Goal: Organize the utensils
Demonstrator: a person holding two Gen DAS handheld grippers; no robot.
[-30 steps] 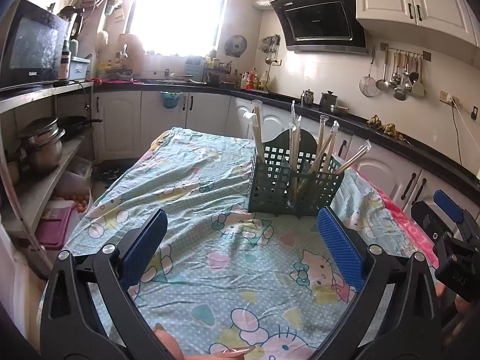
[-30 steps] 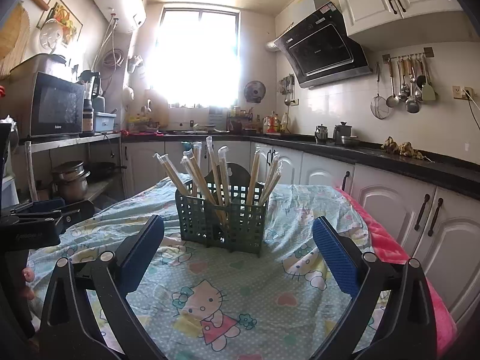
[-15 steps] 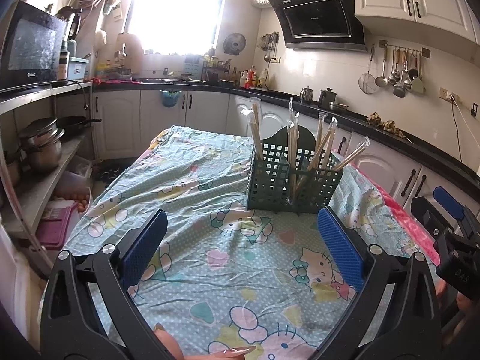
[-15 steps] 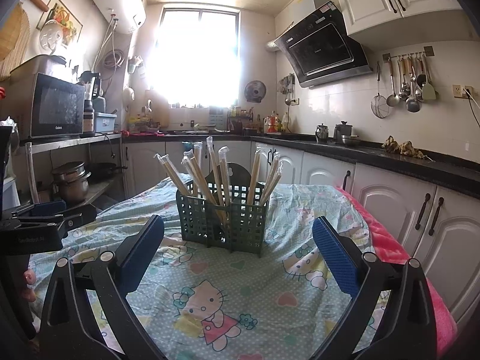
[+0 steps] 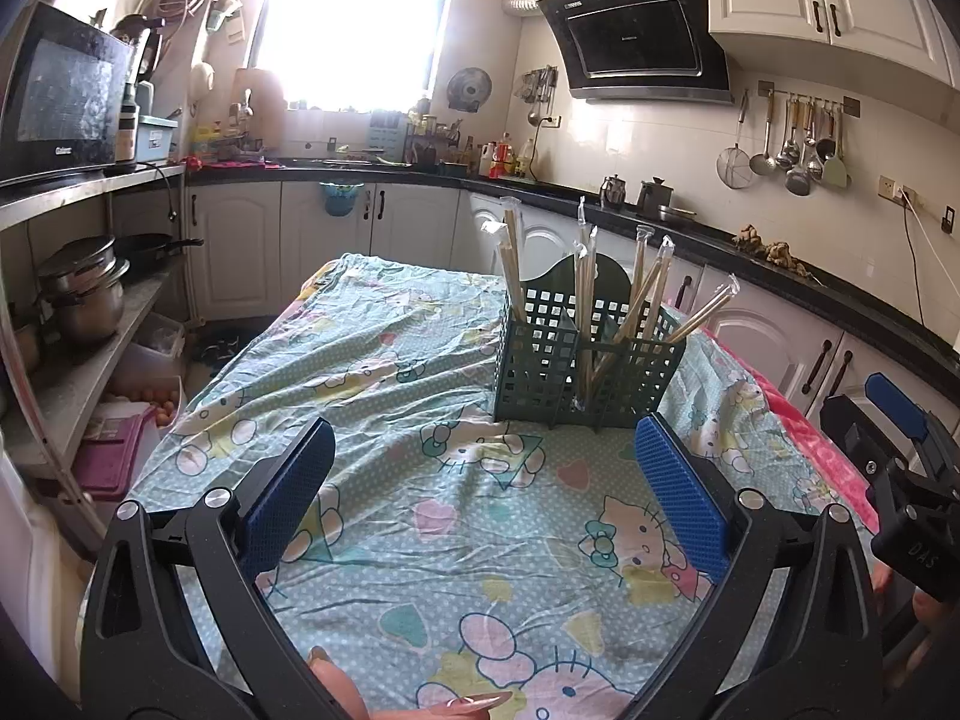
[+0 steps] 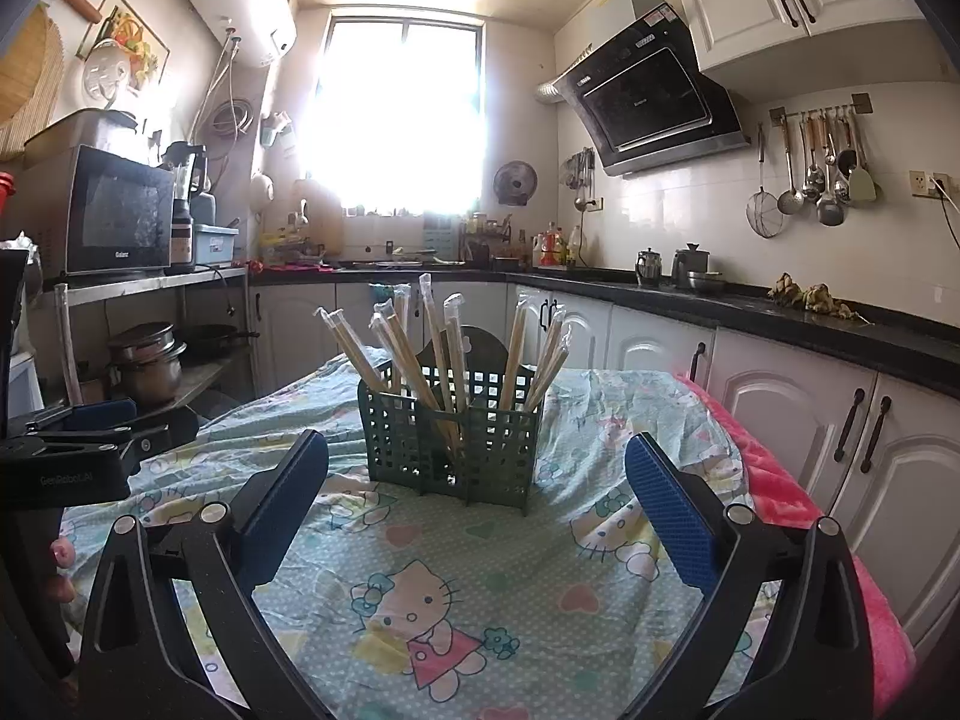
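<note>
Wrapped chopsticks [image 6: 447, 354] were seen standing, splayed, in the green slotted holder [image 6: 450, 444] on the cloth-covered bench [image 5: 420, 516]. Both the left hand-held gripper [image 5: 483, 489] and the right hand-held gripper [image 6: 477, 492] were held wide open, empty, well short of it. The light holder could be tipped by a sideways pull on a leaning pair, or neighbouring wrappers snagged.

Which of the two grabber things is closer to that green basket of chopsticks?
Hard to call; perhaps the right. The right gripper faces the green basket head-on; the left gripper has it ahead toward its right finger. Both are open, touching nothing.
</note>
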